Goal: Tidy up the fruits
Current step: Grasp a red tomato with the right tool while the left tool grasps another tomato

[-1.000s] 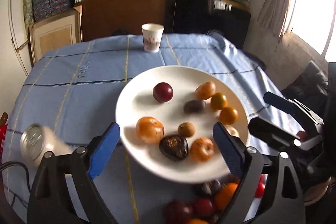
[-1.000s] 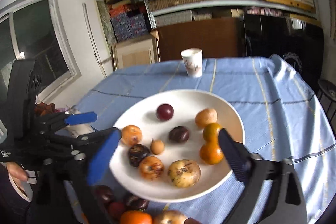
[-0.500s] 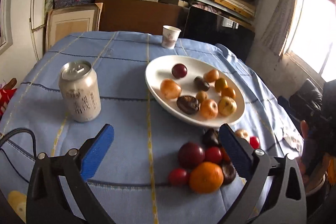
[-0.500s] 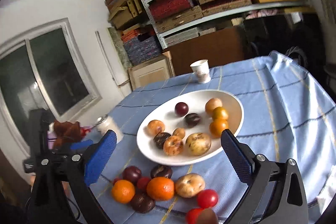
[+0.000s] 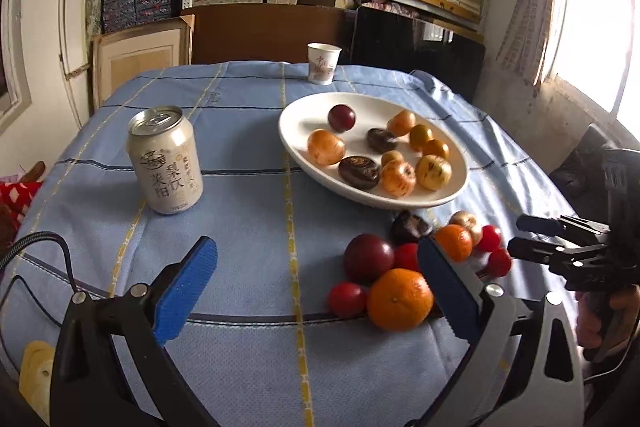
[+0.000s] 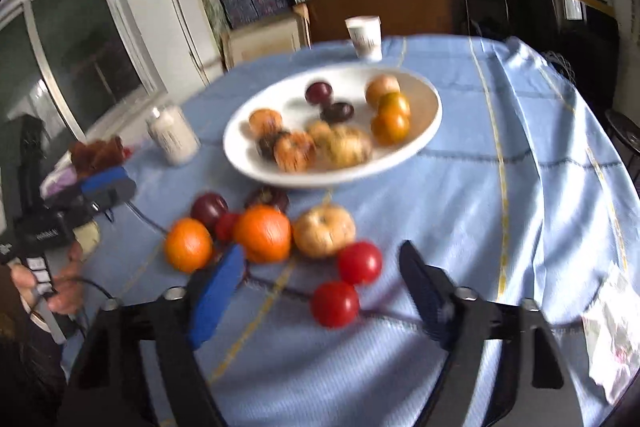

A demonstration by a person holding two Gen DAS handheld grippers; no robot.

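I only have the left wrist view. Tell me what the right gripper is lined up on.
Observer: In its own view the right gripper has the nearer red tomato between its fingers. The jaws are closing and the pads are not touching it yet.
Operator: Report anything else within its span.
Observer: A second red tomato lies just beyond the first, also between the fingers.
Operator: Check the cloth to its right.
Observer: A crumpled white paper lies there near the table edge, apart from the fruit.
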